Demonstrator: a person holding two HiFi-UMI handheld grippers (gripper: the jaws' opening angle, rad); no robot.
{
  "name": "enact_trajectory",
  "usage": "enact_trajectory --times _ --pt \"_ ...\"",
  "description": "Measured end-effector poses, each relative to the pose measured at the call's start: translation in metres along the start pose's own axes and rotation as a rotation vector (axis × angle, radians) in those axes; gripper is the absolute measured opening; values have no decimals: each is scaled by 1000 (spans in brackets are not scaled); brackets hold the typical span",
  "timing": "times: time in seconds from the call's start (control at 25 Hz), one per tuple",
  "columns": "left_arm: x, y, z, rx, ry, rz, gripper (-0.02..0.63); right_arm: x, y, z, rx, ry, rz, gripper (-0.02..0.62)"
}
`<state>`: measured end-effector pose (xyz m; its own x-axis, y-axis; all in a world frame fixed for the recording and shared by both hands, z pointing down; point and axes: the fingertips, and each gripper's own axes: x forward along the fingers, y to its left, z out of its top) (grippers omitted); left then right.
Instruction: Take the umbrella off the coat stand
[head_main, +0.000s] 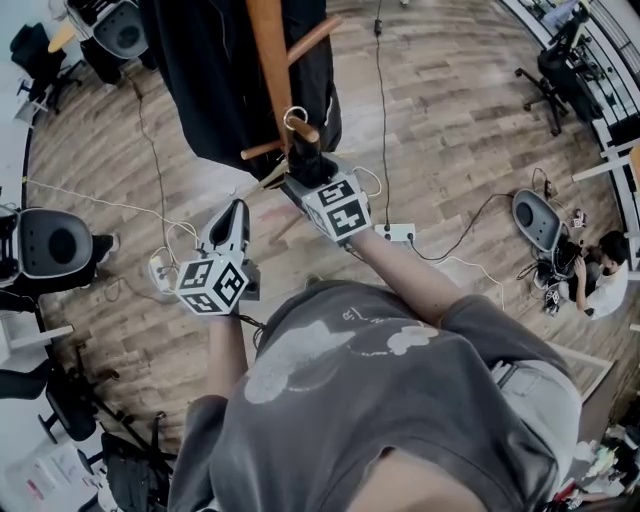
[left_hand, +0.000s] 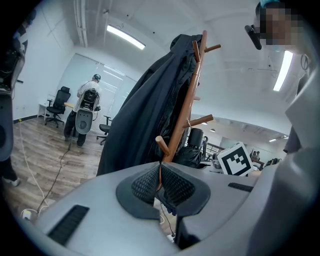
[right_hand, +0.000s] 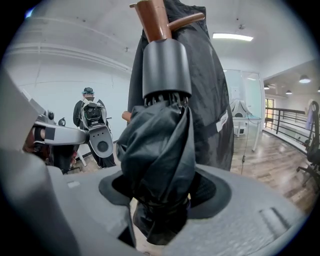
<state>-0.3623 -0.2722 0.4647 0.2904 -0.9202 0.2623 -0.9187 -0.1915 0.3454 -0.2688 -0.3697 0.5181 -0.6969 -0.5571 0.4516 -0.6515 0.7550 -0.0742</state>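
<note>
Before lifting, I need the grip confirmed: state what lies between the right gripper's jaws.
The folded black umbrella, pinched by the right gripper, as the right gripper view shows.

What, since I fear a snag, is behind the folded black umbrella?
Behind the folded black umbrella hangs a dark coat on the brown wooden coat stand. The umbrella covers the stand's lower pole and part of the coat.
</note>
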Motion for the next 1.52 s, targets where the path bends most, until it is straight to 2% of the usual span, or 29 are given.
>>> enact_trajectory --times 0.28,0.88,1.24,1.52 --pt "-7 -11 -3 1 -4 9 8 -16 9 9 -28 -27 34 273" --pt "-16 -65 -16 6 -21 6 8 -70 16 6 -101 -69 75 272" --pt "-28 -96 -26 13 -18 17 8 -111 13 12 -74 -125 113 272" --pt "-39 -125 -41 12 -21 31 8 -144 10 4 -37 -132 152 272"
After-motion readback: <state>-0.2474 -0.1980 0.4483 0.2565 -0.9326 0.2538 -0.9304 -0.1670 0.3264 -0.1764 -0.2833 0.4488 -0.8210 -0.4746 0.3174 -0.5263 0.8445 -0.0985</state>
